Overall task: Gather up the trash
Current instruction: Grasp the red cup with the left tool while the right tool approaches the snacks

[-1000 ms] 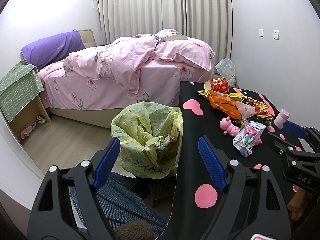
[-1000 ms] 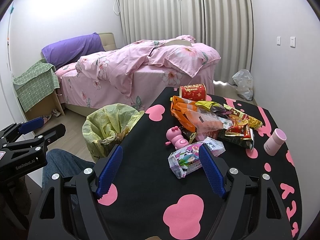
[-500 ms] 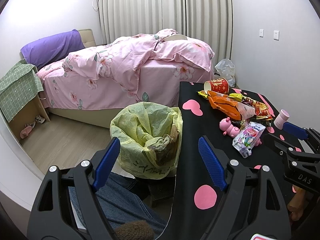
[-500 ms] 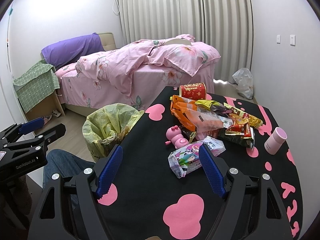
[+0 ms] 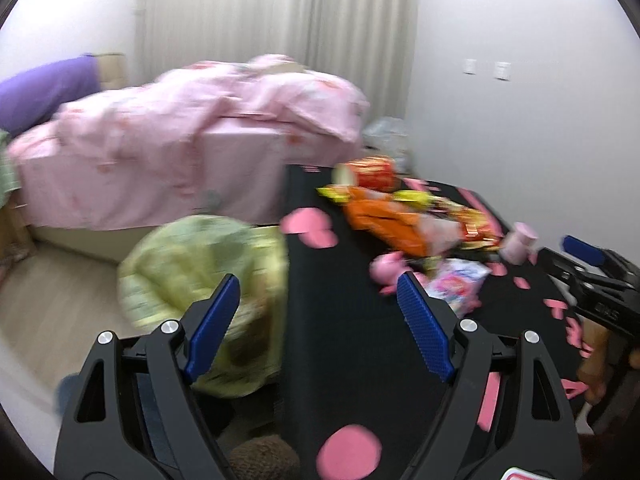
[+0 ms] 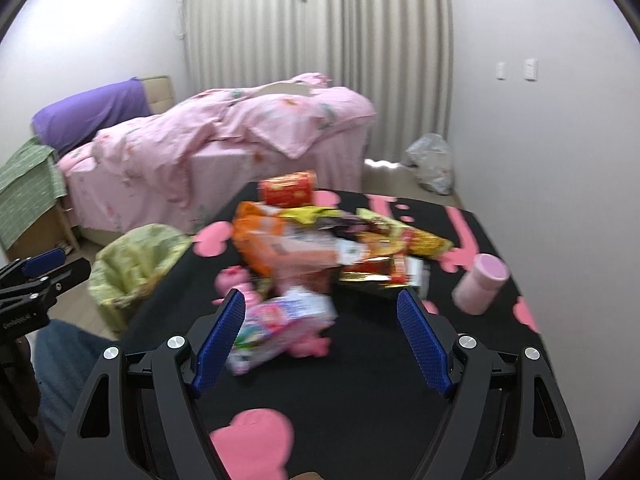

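Observation:
A heap of snack wrappers (image 6: 320,240) lies on the black table (image 6: 360,400), with an orange bag (image 5: 392,224), a red cup on its side (image 6: 288,188) and a pink-white packet (image 6: 280,324) nearest me. My right gripper (image 6: 320,336) is open and empty, low over the table, just short of that packet. My left gripper (image 5: 320,320) is open and empty at the table's left edge. A bin lined with a yellow bag (image 5: 200,280) stands on the floor left of the table. Both views are blurred.
A pink pig toy (image 6: 236,280) and a small pink cup (image 6: 480,284) stand beside the heap. A bed with pink bedding (image 6: 220,148) is behind the table. A plastic bag (image 6: 432,160) lies by the far wall. The person's jeans-clad leg (image 6: 60,360) is at the lower left.
Both grippers have swung to the right and forward. The right one has closed in on the wrapper heap; the bin has slid left in the left view. Both stay open.

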Action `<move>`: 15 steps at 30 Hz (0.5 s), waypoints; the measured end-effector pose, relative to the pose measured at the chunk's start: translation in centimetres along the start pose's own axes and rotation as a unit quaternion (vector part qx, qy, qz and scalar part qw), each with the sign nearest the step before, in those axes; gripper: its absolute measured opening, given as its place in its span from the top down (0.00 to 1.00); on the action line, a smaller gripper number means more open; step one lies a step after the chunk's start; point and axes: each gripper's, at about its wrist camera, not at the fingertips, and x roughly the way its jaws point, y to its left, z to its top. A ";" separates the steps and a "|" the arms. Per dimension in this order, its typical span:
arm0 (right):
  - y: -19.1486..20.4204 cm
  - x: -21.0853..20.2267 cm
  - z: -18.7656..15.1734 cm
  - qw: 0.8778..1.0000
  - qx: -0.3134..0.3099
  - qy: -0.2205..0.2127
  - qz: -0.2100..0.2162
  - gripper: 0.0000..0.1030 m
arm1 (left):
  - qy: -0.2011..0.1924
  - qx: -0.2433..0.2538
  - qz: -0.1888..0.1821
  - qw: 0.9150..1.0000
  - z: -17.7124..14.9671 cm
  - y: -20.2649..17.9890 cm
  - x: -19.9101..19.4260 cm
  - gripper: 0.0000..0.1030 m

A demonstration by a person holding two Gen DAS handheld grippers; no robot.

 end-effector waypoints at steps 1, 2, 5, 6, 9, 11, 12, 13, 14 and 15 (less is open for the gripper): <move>-0.8 0.5 0.1 1.000 0.005 0.002 -0.002 0.27 | 0.004 0.011 -0.018 1.000 0.3 -0.4 0.9 0.24; -1.7 0.9 0.1 1.000 0.008 0.004 -0.003 0.27 | 0.009 0.023 -0.034 0.999 0.8 -0.8 2.0 0.24; -3.5 2.5 0.2 1.000 0.005 0.012 -0.013 0.27 | 0.024 0.035 -0.060 0.997 2.9 -1.7 5.8 0.24; -4.1 3.2 0.2 1.000 0.001 0.017 -0.015 0.27 | 0.032 0.037 -0.067 0.997 3.8 -2.0 7.2 0.24; -5.5 4.9 0.5 1.000 0.001 0.023 -0.016 0.27 | 0.031 0.048 -0.087 0.995 6.6 -2.3 11.3 0.24; -6.4 5.8 0.7 0.999 0.004 0.026 -0.018 0.27 | 0.028 0.071 -0.108 0.991 9.0 -2.7 14.3 0.24; -6.8 6.1 0.8 0.999 0.006 0.028 -0.018 0.27 | 0.031 0.087 -0.117 0.989 10.1 -3.0 15.9 0.24; -7.3 6.7 1.0 0.999 0.011 0.032 -0.018 0.27 | 0.037 0.099 -0.122 0.987 11.0 -3.1 17.3 0.24; -7.7 7.2 1.3 0.999 0.016 0.037 -0.017 0.27 | 0.043 0.112 -0.124 0.985 11.9 -3.3 18.8 0.24; -7.9 7.4 1.4 0.999 0.018 0.040 -0.016 0.27 | 0.051 0.126 -0.125 0.983 13.0 -3.5 20.6 0.24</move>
